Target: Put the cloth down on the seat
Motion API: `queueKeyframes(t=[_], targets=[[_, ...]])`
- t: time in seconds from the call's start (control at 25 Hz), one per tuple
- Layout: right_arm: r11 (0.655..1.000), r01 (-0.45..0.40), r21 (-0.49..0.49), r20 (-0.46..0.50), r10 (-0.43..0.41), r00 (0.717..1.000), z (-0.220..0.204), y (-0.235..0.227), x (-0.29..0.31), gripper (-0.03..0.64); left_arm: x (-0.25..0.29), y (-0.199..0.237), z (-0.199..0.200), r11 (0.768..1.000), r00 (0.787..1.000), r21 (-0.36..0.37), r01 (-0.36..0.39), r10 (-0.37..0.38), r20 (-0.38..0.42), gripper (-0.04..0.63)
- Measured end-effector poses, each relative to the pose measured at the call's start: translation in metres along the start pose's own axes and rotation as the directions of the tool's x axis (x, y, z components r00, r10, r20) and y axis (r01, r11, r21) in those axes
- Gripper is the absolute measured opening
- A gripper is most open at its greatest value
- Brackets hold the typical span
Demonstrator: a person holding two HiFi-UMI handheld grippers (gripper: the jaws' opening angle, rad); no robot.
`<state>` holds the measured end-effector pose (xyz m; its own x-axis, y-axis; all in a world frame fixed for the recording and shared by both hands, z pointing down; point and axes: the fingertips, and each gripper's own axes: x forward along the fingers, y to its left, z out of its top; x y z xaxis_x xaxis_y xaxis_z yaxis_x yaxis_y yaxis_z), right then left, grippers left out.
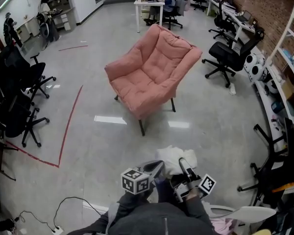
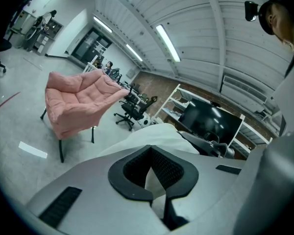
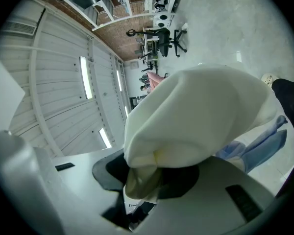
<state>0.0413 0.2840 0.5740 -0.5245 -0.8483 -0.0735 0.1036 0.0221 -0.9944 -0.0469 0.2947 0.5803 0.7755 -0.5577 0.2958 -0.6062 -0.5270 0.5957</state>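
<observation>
Left gripper (image 1: 154,169) and right gripper (image 1: 185,166) were held side by side, low and close in front of the person's body, at the bottom edge of the head view. Both pointed forward across the room, toward the armchair. The left one tipped slightly downward. The right one lay about level and rolled over, so its own view showed the room turned on its side.

Grey floor (image 1: 93,136) spread out ahead, shiny, with a red tape line (image 1: 71,121) bent across it at the left. The pink armchair (image 1: 152,67) stood well apart from the grippers, farther up the head view, its padded seat (image 1: 134,84) bare. Black office chairs (image 1: 19,102) crowded the left wall, and more stood at the right by the shelves.

Smaller than any of these was the white cloth (image 1: 172,155) – bunched up just beyond the two grippers and carried between them, nowhere near the seat. In the left gripper view the black pads (image 2: 132,173) were closed on a fold of it, a strip of white showing where they met. In the right gripper view the cloth swelled over the jaws, and those pads (image 3: 105,173) pinched a crumpled edge of it too.
</observation>
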Motion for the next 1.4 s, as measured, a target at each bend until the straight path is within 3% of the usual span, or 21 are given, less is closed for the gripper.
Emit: queueKeyframes(t=[0.44, 0.68, 1.0, 1.4], targets=[[1.0, 0.007, -0.006, -0.047, -0.007, 0.999, 0.097, 0.008, 0.078, 0.117, 0.097, 0.03, 0.071, 1.0, 1.0, -0.009, -0.017, 0.017, 0.013, 0.008], [1.0, 0.02, 0.012, -0.024, -0.02, 1.0, 0.156, 0.002, 0.103, 0.117, 0.146, 0.039, 0.092, 1.0, 1.0, -0.008, -0.019, 0.019, -0.004, 0.008], [0.996, 0.024, 0.084, -0.024, -0.022, 0.999, 0.195, -0.007, 0.127, 0.117, 0.184, 0.054, 0.109, 0.999, 0.999, -0.013, -0.04, 0.04, -0.024, 0.008], [0.996, 0.022, 0.088, -0.052, -0.018, 0.998, 0.242, -0.014, 0.153, 0.117, 0.228, 0.067, 0.127, 0.999, 0.999, -0.001, -0.044, 0.044, -0.029, 0.008]])
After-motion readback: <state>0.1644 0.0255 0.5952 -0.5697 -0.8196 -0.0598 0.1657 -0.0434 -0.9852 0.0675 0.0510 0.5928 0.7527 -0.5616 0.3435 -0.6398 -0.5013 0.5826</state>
